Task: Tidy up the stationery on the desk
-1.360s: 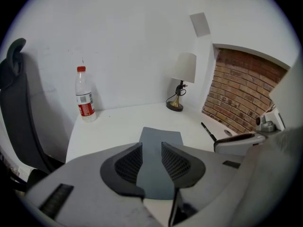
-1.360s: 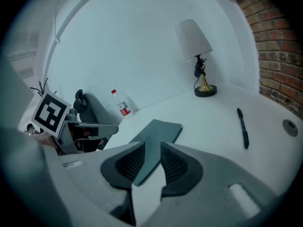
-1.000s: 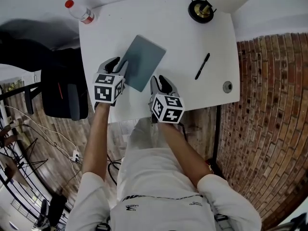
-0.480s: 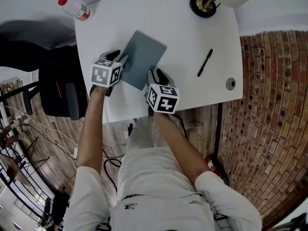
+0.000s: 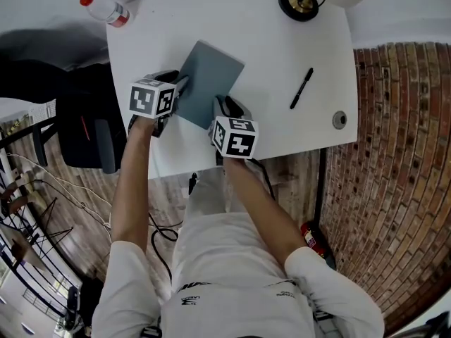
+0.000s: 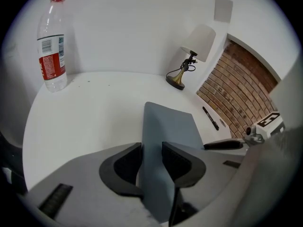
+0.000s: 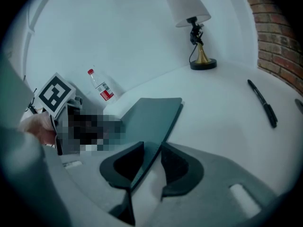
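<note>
Pinching grey notebook (image 5: 211, 79) mid-frame by lower edges w/ left gripper (image 6: 151, 151) & right gripper (image 7: 152, 154), fingers just closing onto it; next prob. needing lifting w/ both together, keeping level.

Grey-blue notebook (image 5: 210, 76), black pen (image 5: 301, 88), white desk (image 5: 268, 48).

Clear plastic bottle (image 6: 52, 46), red cap and red label, upright at the far left corner of the white bench (image 5: 275, 55); table lamp (image 6: 189, 56) with white shade and brass-toned foot at the far right corner; small grey round cap (image 5: 340, 120) near the bench's right edge; black chair (image 5: 84, 125) left of the bench; brick wall (image 5: 402, 153) to the right; cables (image 5: 77, 196) trailing over the wooden floor (image 5: 282, 178).
</note>
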